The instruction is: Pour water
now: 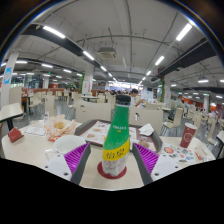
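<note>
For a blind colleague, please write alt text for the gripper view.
A green bottle stands upright on a white table between the fingers of the gripper. Trays and dishes lie on the table around it, and a large canteen hall stretches behind.

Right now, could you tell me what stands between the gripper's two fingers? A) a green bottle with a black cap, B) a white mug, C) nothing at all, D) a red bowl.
A: a green bottle with a black cap stands upright on the table, between the fingers of the gripper, whose purple pads flank it.
</note>
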`<state>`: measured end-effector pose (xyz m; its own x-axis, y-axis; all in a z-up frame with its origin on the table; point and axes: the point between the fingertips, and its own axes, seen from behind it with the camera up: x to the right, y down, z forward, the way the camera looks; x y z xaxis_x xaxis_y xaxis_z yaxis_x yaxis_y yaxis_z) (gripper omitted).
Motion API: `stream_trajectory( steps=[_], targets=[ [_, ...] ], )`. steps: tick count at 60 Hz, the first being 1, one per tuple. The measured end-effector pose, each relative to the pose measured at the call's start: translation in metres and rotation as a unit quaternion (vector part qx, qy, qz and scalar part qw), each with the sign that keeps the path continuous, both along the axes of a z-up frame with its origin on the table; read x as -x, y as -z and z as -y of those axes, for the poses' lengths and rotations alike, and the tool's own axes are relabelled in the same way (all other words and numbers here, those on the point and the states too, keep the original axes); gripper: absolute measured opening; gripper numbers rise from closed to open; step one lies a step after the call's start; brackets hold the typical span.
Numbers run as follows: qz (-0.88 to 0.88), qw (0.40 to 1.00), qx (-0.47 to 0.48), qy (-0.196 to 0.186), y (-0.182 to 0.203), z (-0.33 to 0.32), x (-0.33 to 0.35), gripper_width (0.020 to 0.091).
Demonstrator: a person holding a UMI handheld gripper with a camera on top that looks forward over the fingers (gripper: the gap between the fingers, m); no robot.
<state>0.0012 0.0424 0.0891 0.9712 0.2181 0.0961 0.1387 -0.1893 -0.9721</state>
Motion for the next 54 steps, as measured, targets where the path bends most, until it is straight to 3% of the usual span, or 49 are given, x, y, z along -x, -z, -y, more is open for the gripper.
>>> stream_trajectory(
  steps=[13,22,30,54],
  targets=[
    [0.000,0.999,-0.014,0.043,-0.031,0.106,-0.043,0.0854],
    [-0.012,0.999,-0.008,0.047,-0.040,0.189,-0.058,0.0856],
    [-0.004,0.999,-0.022,0.022,-0.045,0.246,-0.055,0.0855],
    [-0.035,0.998,-0.013,0.041,-0.035,0.294,-0.072,0.0858]
  ],
)
